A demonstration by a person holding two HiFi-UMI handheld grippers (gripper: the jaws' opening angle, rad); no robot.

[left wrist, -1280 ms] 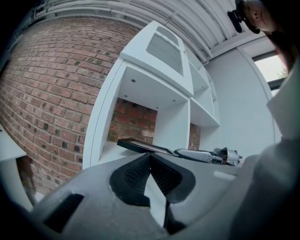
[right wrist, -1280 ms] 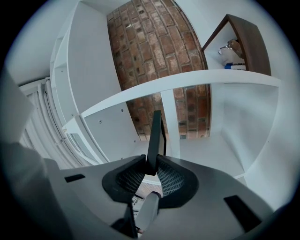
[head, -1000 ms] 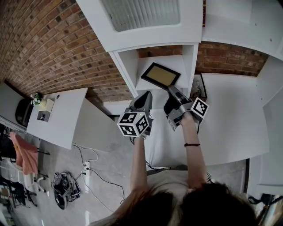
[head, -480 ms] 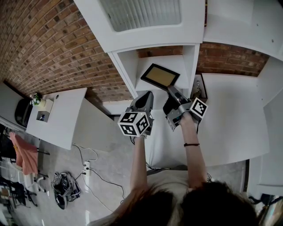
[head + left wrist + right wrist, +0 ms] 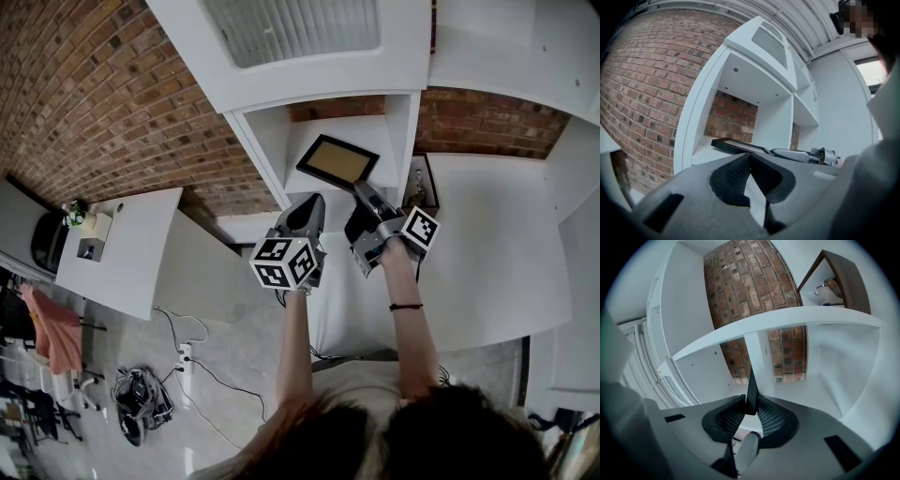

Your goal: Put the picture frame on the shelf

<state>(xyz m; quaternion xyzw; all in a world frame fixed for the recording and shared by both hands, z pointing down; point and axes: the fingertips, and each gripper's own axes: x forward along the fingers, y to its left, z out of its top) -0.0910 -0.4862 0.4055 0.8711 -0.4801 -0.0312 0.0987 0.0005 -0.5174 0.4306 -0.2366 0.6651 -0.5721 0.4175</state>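
Head view, right claw (image 5: 360,191) gripping picture frame (image 5: 338,159) inside shelf compartment (image 5: 401,141), left claw (image 5: 308,202) closed, empty

Picture frame (image 5: 337,160) in the right gripper (image 5: 358,189) a hair farther left inside the shelf (image 5: 397,131) bay

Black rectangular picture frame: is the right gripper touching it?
Touching. The right gripper view shows the right gripper clamped on the thin edge of the black rectangular picture frame.

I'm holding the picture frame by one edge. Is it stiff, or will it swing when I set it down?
Probably stiff: the picture frame juts out flat from the right gripper without sagging. Pinched at one thin edge only, it may pivot if bumped.
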